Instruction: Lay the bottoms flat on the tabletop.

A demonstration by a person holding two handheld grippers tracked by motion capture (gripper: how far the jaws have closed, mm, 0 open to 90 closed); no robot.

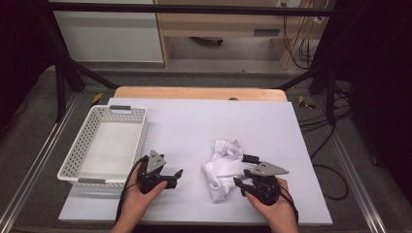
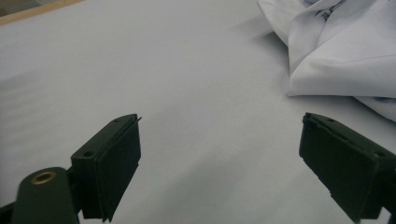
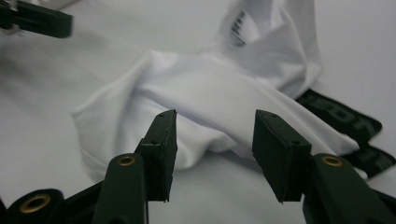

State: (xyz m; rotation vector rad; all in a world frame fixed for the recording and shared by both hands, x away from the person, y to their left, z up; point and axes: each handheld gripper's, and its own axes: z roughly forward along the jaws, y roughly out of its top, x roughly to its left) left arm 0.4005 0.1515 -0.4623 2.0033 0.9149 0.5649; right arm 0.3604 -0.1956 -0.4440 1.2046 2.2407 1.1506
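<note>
garment: white cloth (image 1: 224, 167) left crumpled on the surface (image 1: 194, 121), right of the basket (image 1: 104, 145)
left tongs (image 1: 179, 175): held wide open, empty
right tongs (image 1: 236, 183): half open, nothing gripped
step: probably regrasping
next: an edge needs pinching

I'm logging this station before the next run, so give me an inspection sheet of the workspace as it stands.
Surface: white sheet over a wooden table, flat.
Job's things: white garment lying crumpled right of centre, with a black printed band at its edge; white perforated basket at the left, nothing seen in it.
Clutter: nothing seen.
Grippers: left gripper open over bare sheet, short of the garment; right gripper open, jaws either side of a fold without pressing it.
Cables: one trails from each gripper toward the person; a bundle of cables lies on the floor at the right.
Surroundings: black frame around the table, wooden furniture behind.
</note>
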